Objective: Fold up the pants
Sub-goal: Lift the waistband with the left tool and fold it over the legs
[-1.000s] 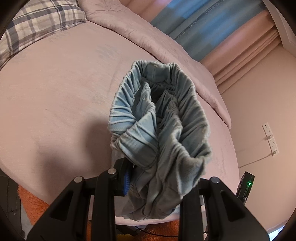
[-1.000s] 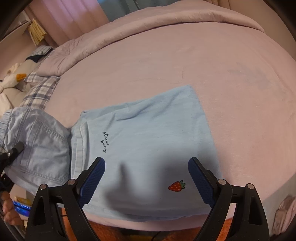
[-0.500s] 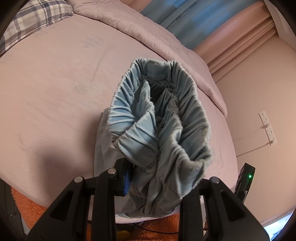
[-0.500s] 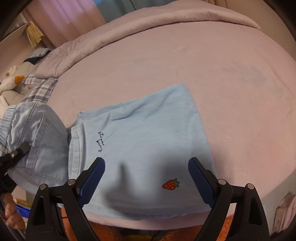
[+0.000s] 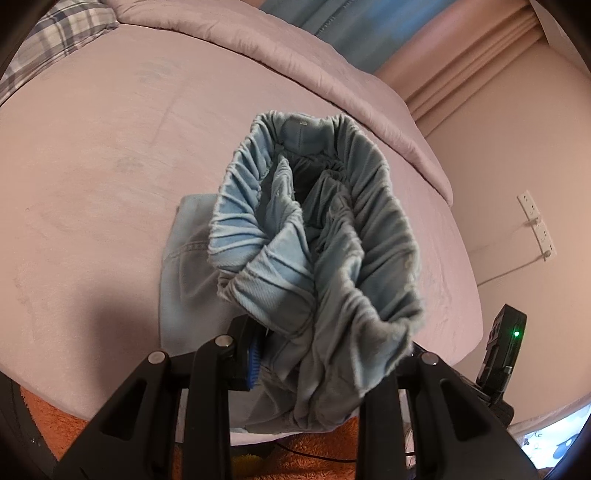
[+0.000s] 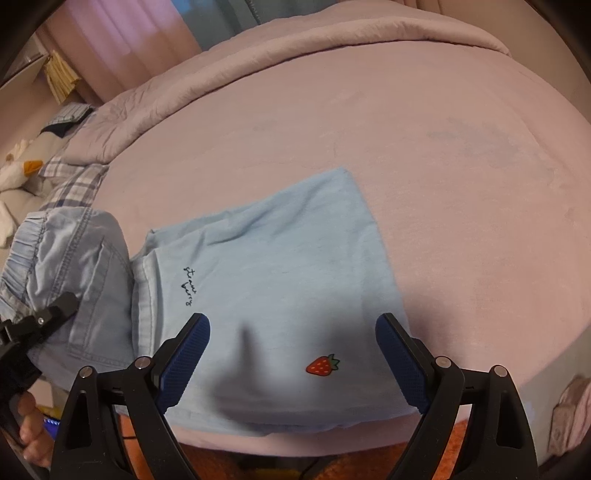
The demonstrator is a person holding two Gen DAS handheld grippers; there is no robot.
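Light blue pants (image 6: pixel 266 280) lie partly folded on the pink bed (image 6: pixel 406 129), with a strawberry patch (image 6: pixel 321 365) near the front edge. My left gripper (image 5: pixel 314 354) is shut on the gathered elastic waistband (image 5: pixel 317 236) and holds it raised above the bed; the waistband hides the fingertips. In the right wrist view the waist end (image 6: pixel 70 266) hangs at the left in the left gripper (image 6: pixel 44 317). My right gripper (image 6: pixel 291 354) is open and empty just above the folded legs.
A rolled pink duvet (image 6: pixel 295 51) lies along the far side of the bed. A plaid pillow (image 5: pixel 55 33) sits at the head. Curtains (image 5: pixel 406 33) and a wall socket (image 5: pixel 537 225) are behind. An orange rug (image 5: pixel 314 458) lies below the bed's edge.
My left gripper has carried the waistband further over the bed, and folded fabric now shows beneath it. My right gripper has stayed open, shifting slightly over the legs.
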